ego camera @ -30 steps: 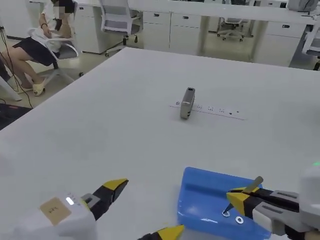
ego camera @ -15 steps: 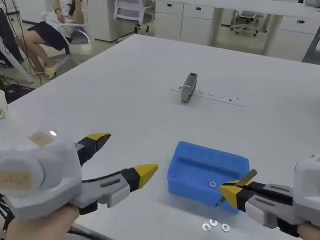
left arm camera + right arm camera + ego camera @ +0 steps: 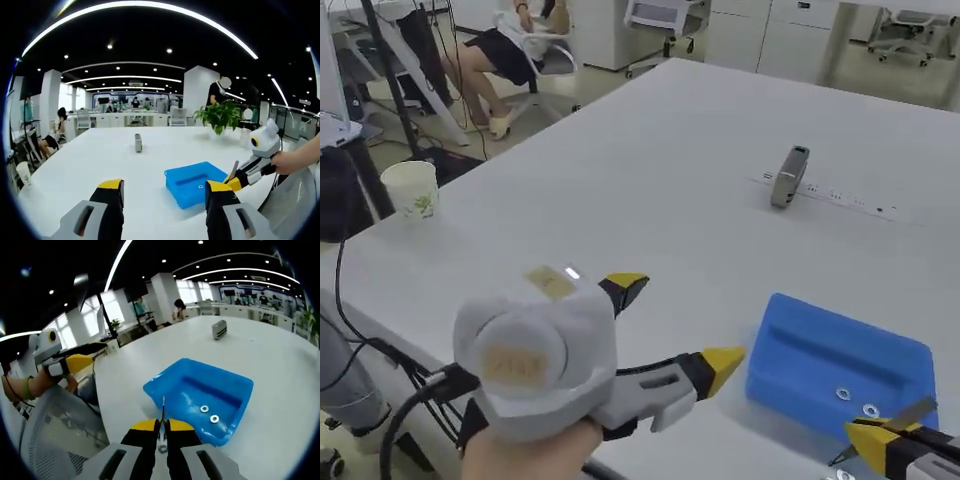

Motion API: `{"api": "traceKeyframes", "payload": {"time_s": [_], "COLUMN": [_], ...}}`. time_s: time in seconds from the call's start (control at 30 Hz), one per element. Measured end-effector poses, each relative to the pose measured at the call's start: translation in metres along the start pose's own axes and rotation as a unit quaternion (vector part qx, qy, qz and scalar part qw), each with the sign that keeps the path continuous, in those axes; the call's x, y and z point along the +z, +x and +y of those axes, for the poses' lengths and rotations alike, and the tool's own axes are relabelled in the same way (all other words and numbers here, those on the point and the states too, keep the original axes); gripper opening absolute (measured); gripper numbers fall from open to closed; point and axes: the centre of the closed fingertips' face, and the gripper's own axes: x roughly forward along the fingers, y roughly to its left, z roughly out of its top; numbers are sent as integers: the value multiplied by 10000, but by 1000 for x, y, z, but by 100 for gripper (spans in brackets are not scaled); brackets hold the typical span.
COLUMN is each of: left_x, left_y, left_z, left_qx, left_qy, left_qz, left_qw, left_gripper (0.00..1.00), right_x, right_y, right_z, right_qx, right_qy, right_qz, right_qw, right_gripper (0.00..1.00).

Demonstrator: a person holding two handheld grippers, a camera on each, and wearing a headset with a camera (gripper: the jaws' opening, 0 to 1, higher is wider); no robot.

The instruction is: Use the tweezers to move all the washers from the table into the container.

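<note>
**Two washers in, more left**

Head view: our left gripper [image 3: 675, 326] gapes empty, centre; two washers [image 3: 843, 394] lie in the container [image 3: 790, 340], lower right.
Left gripper view: the container [image 3: 192, 182] sits mid-right.
Right gripper view: our right gripper [image 3: 163, 426] pinches the tweezers [image 3: 163, 410]; bottom centre, we judge a stray washer [image 3: 162, 449] waits outside.

Container [image 3: 840, 350]: saturated blue, unpatterned, on a plain white table [image 3: 620, 180]. Washers [image 3: 843, 394] inside the container: silver-grey. Left gripper [image 3: 675, 325], beside the container: pale grey body, black jaws ending in yellow tips, a tan label on top. Right gripper [image 3: 163, 426], at the container's near edge: grey body, black jaws, yellow tips; tweezers [image 3: 163, 410] dull metallic grey. Adapter block [image 3: 788, 177], beyond the container: grey, on a white power strip [image 3: 850, 200]. Paper cup [image 3: 412, 190], well apart from the container: white with green print.
</note>
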Motion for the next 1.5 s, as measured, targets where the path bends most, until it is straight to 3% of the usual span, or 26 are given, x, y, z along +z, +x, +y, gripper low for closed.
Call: {"api": "traceKeyframes", "payload": {"time_s": [0.17,0.47,0.8,1.1,1.3,1.5], "left_x": [6,13,15,16,17,17], "left_y": [-3,-4,-5,-6,-7,-6], "left_z": [4,-5,-6,-4,-1,-2], "left_qx": [-9,-218,-271,-255,-193,-184], "left_qy": [-194,-161,-233,-312,-340,-277], "left_qz": [-219,-378,-469,-508,-536,-527], "left_qw": [9996,9989,9983,9979,9978,9981], "left_gripper": [66,67,66,66,65,65], "right_x": [-9,-13,-11,-16,-19,-22], "right_y": [-5,-10,-3,0,4,4], "right_z": [10,1,2,9,20,14], "right_qx": [-111,-483,-489,-444,-343,-384], "right_qy": [14,139,164,-179,-1126,-1257], "right_qz": [135,123,134,377,701,817], "right_qw": [9998,9987,9986,9981,9906,9880], "right_gripper": [3,3,3,4,3,3]}}
